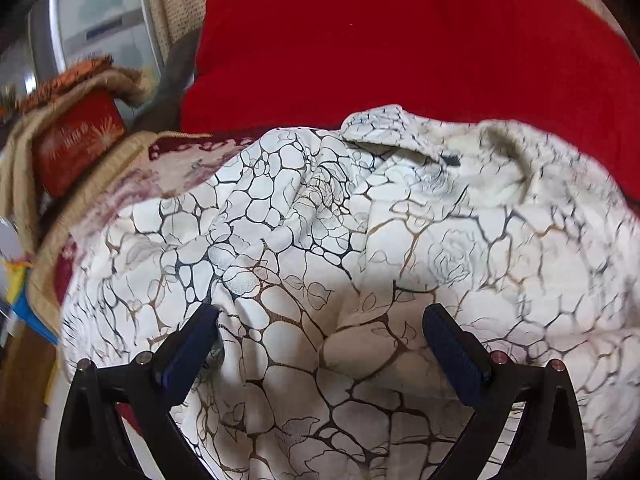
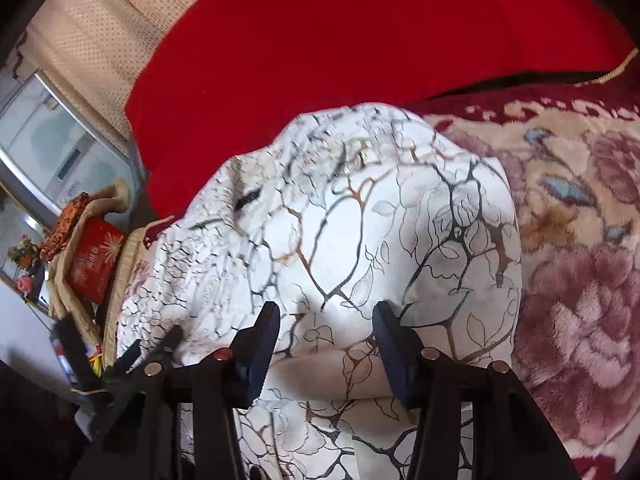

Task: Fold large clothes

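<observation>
Both hand-held grippers pointed down onto the white garment with a black-and-brown vein print (image 1: 320,220), which lay on the floral plush blanket (image 2: 580,240) just before the red cushion (image 2: 340,32). Left gripper (image 1: 320,324) stood wide apart, grasping nothing; right gripper (image 2: 326,320) straddled a raised fold, pads apparently not pressing.

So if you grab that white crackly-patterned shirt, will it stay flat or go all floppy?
Probably floppy: the white patterned shirt already lies in soft wrinkles and folds. It looks thin, so likely light. It would probably drag on the fuzzy flowered blanket.
</observation>
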`<state>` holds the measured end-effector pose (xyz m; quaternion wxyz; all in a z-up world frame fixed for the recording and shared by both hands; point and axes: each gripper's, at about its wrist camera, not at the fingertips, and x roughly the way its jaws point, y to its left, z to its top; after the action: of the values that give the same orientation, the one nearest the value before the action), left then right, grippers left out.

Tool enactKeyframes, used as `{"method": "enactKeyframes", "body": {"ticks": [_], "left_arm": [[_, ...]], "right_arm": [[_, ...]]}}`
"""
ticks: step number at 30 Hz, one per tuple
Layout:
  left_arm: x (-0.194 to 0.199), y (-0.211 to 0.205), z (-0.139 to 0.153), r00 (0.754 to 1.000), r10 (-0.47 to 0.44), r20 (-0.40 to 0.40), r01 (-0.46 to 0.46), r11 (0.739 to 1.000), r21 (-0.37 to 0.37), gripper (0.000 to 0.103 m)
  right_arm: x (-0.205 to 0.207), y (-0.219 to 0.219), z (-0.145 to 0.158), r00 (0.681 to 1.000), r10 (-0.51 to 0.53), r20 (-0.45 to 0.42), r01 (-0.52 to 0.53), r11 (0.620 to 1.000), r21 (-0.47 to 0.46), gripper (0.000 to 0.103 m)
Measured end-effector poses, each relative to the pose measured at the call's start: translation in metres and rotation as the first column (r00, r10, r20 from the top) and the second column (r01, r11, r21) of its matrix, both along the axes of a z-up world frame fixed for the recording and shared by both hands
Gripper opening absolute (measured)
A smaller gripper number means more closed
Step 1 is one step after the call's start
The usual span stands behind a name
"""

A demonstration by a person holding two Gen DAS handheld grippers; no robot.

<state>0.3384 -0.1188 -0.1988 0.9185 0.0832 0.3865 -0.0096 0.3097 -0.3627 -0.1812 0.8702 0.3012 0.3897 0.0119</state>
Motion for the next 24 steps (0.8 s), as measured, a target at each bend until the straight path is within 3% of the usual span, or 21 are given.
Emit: {"method": "enactKeyframes", "body": {"ticks": [6,9,12,24], "left_arm": [[0.000,0.001,-0.001,1.000,0.001,0.003,-0.001,1.000,0.023,0.101],[0.001,-0.002,-0.003,1.000,0.001,0.004,-0.001,0.999,0.036,0.101],[0.001,-0.002,-0.004,1.000,0.000,0.003,0.000,0.999,0.035,0.101],[-0.004,0.003,0.006,0.999,0.003,0.036,-0.004,1.000,0.018,0.101]], "right_arm": [[-0.013,0.003,0.020,0.994,0.017,0.104,-0.014,0.999,-0.029,0.052],[-0.009,0.009,0.015,0.997,0.025,0.071,-0.021,0.999,-0.049,0.052],[0.002,0.016,-0.004,0.999,0.029,-0.022,-0.030,0.997,-0.072,0.052],[0.004,0.017,-0.003,1.000,0.027,-0.014,-0.028,0.995,-0.096,0.052]]}}
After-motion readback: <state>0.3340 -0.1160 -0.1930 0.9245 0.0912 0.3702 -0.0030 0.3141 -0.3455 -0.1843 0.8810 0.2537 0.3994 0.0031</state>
